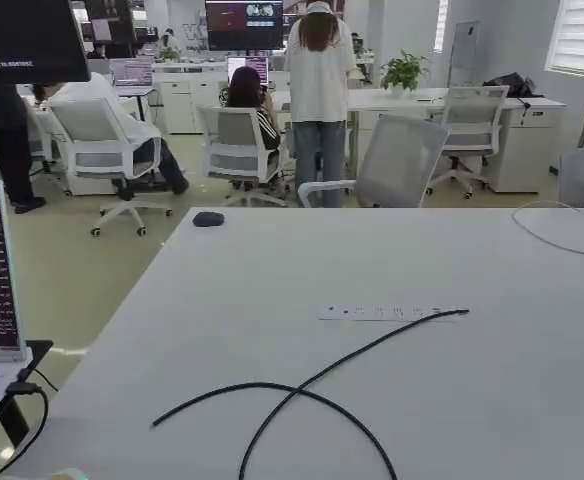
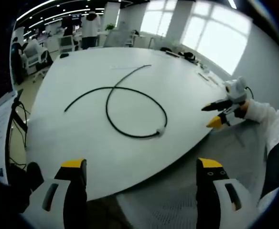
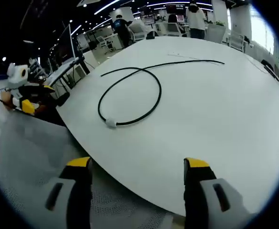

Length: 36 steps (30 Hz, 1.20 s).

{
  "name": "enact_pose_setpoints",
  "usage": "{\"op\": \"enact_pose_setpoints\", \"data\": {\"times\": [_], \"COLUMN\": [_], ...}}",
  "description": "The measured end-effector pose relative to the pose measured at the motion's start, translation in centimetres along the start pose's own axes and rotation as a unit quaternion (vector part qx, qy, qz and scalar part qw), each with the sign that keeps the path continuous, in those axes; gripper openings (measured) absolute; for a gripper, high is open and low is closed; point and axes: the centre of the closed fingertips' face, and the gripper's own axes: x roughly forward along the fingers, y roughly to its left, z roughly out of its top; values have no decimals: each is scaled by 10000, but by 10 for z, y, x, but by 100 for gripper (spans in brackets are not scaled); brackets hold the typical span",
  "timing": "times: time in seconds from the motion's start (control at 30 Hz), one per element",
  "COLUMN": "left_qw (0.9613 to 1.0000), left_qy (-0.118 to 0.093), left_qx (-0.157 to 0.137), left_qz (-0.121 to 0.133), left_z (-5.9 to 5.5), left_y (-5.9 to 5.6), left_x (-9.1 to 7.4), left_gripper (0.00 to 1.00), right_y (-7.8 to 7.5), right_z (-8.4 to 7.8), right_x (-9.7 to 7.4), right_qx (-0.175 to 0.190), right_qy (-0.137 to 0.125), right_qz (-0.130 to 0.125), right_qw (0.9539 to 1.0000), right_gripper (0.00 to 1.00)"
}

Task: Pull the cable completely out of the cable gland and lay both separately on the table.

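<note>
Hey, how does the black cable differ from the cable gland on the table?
The cable is black, long and thin; the cable gland is white, small and stubby. The cable lies in a crossed loop across the table; the cable gland sits at one spot on that loop. Both rest on the table, joined.

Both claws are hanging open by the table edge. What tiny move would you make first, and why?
Probably ease the right gripper forward and down toward the white cable gland on the near end of the looped black cable. It and the left gripper are open, hold nothing and sit off the table edge, so gripping the gland seems the first step.
</note>
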Motion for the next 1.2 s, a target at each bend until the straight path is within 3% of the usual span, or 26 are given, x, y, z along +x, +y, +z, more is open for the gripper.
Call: {"op": "enact_pose_setpoints", "data": {"times": [1.2], "left_qw": [9998], "left_qy": [20], "left_qx": [-25], "left_qz": [-195], "left_z": [4], "left_y": [0], "left_x": [8], "left_gripper": [94], "right_y": [-8], "right_z": [-2], "right_x": [-1], "right_qx": [188], "right_qy": [14], "right_qz": [-123], "right_qw": [9997], "right_gripper": [79]}}
